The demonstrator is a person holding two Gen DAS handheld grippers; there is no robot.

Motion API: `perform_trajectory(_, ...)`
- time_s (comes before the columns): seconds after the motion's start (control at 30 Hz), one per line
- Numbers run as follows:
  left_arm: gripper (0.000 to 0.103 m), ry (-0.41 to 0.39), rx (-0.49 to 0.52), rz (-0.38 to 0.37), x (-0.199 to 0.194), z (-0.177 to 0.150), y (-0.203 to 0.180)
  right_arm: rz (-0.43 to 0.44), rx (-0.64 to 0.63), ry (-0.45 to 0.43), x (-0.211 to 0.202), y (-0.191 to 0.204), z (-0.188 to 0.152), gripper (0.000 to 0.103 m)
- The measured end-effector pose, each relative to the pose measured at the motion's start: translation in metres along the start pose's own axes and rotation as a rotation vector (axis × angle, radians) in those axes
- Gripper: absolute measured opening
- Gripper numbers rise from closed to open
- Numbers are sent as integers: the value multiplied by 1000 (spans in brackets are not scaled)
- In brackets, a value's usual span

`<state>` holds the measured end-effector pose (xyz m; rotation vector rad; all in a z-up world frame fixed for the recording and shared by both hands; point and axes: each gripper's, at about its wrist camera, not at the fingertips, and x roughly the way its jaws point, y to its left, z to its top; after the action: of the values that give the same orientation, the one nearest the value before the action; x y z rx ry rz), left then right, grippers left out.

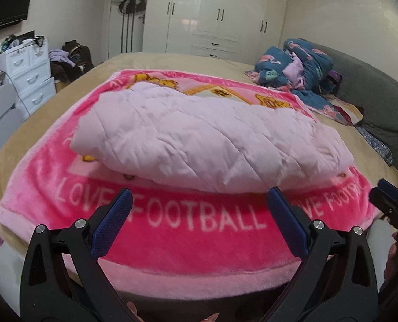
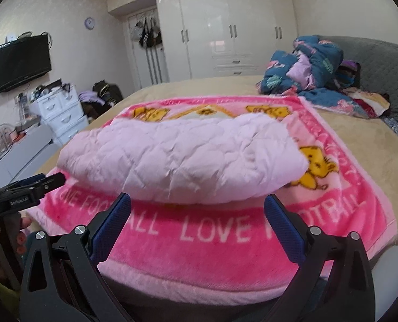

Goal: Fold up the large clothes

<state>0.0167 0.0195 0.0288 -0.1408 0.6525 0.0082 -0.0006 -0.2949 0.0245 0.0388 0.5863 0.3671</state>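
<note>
A pale pink quilted garment (image 1: 199, 136) lies folded in a thick bundle on a pink "LOVE FOOTBALL" blanket (image 1: 199, 244) spread on the bed. It also shows in the right wrist view (image 2: 183, 158), on the same blanket (image 2: 204, 255). My left gripper (image 1: 199, 201) is open and empty, just short of the bundle's near edge. My right gripper (image 2: 197, 205) is open and empty, also just in front of the bundle. The right gripper shows at the right edge of the left wrist view (image 1: 392, 201); the left gripper shows at the left of the right wrist view (image 2: 35, 187).
The beige bed (image 1: 172, 61) carries a heap of blue patterned bedding (image 1: 301, 67) at the far right by the grey headboard (image 1: 373, 99). White drawers (image 1: 30, 75) and clothes stand left of the bed. White wardrobes (image 1: 220, 13) line the far wall.
</note>
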Motion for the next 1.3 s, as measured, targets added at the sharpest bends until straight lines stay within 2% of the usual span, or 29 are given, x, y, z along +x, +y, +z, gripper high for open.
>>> perform_trajectory(0.27,94,8,31,-20,-1,-11,-14,25,23,38,11,6,-16,99)
perform_trajectory(1.3,94,18,14,12,-2,-11,-9,14,0,34,9,9,-14,99)
